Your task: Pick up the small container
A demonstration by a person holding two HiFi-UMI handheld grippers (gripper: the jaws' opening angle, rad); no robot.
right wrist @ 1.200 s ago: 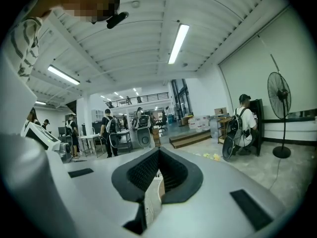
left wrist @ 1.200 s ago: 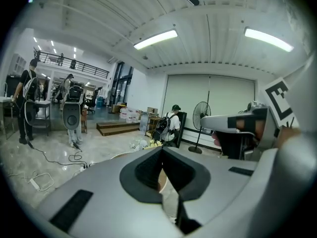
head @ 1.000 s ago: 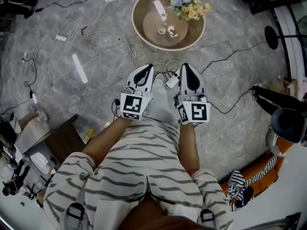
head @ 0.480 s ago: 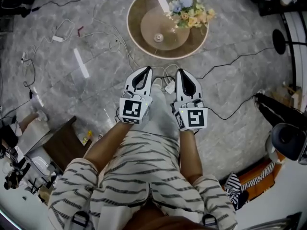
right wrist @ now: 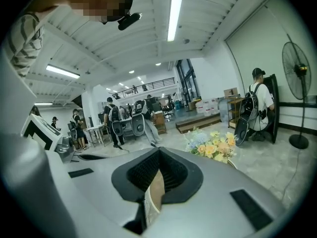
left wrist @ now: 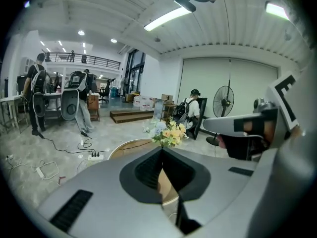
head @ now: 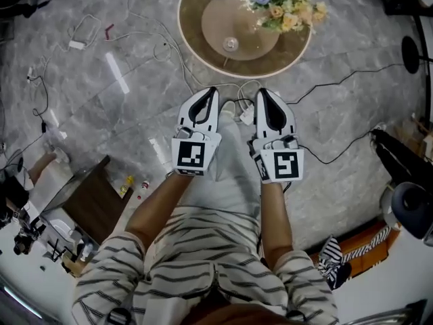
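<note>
Floor (head: 101,134) of grey marble in open hall, crossed by loose cables (head: 172,53). Round table (head: 191,32) at far side, with flower bouquet (head: 284,5) at its far right edge. Small container (head: 231,44) near table's centre, standing free, contents not discernible. Left gripper (head: 211,91) and right gripper (head: 260,92) side by side, short of table's near edge, both pairs of jaws together, nothing between.

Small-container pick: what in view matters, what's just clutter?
Job:
- small container
- round table under it
- left gripper and right gripper, both shut, empty

Clutter:
- flowers
- floor cables
- standing fan
</note>
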